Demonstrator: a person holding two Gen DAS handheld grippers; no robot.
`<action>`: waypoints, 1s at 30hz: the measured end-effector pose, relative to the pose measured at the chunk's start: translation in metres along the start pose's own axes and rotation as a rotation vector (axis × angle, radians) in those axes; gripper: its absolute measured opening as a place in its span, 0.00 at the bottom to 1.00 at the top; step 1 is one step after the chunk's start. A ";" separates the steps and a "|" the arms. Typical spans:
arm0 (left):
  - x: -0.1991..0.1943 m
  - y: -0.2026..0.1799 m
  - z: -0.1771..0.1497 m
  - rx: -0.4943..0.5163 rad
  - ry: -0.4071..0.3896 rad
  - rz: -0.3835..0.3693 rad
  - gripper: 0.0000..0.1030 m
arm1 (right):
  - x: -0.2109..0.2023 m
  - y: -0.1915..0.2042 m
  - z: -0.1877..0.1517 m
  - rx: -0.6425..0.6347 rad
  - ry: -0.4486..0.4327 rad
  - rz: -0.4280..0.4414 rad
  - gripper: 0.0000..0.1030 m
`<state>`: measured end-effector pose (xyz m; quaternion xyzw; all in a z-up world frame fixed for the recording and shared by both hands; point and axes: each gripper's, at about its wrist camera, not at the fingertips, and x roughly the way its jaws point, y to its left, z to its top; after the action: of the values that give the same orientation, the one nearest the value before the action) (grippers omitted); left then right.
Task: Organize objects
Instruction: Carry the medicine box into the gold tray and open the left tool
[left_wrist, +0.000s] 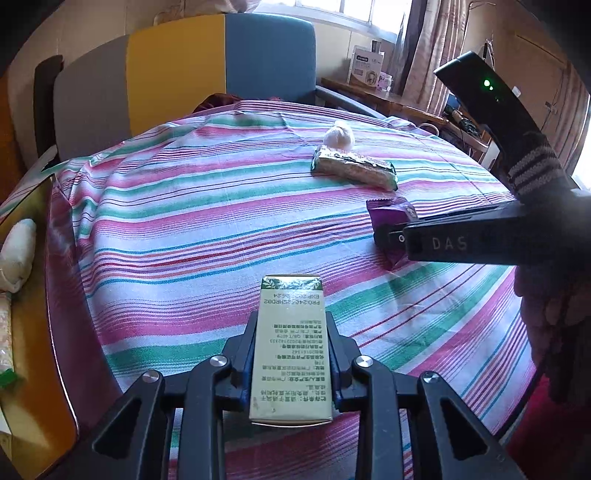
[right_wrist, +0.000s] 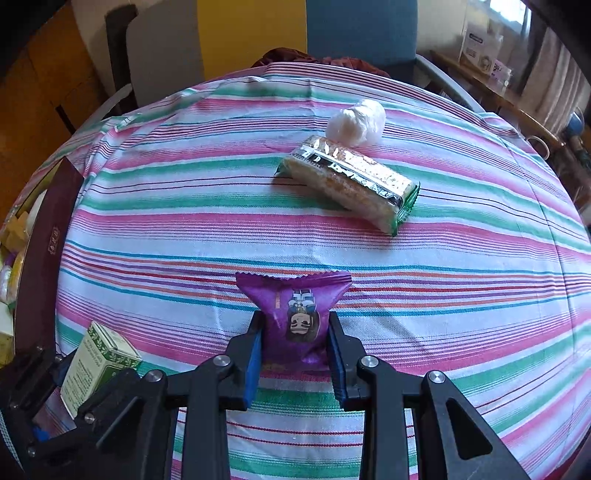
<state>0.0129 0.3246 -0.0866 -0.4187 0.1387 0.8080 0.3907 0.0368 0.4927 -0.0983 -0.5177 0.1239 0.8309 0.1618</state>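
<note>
"DAS" on the right gripper (left_wrist: 391, 240); upside-down "EXP:2027.06.24" on the green box (left_wrist: 290, 347)

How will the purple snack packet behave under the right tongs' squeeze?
The purple snack packet looks puffy, so it probably dents rather than resists. Its glossy film may slip between the right tongs. It seems light; the crimped end above the pads stays up.

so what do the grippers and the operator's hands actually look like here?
Both are matte black plastic linkages with silver pivot bolts and blue finger pads. The right hand-held gripper shows white "DAS" lettering on its side and a green LED on its black body. The right hand wears a dark, grey-striped knit glove.
</note>
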 end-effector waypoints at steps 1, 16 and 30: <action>-0.001 0.001 0.000 -0.006 0.004 -0.002 0.28 | 0.001 0.001 0.000 -0.004 0.000 -0.001 0.30; -0.066 -0.008 0.013 0.025 -0.116 0.003 0.28 | 0.004 0.004 -0.002 -0.039 -0.005 -0.028 0.31; -0.109 0.031 0.011 -0.070 -0.164 0.029 0.29 | 0.002 0.009 -0.007 -0.079 -0.032 -0.055 0.31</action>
<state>0.0214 0.2542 0.0022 -0.3625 0.0842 0.8495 0.3740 0.0383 0.4819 -0.1026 -0.5137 0.0741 0.8386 0.1657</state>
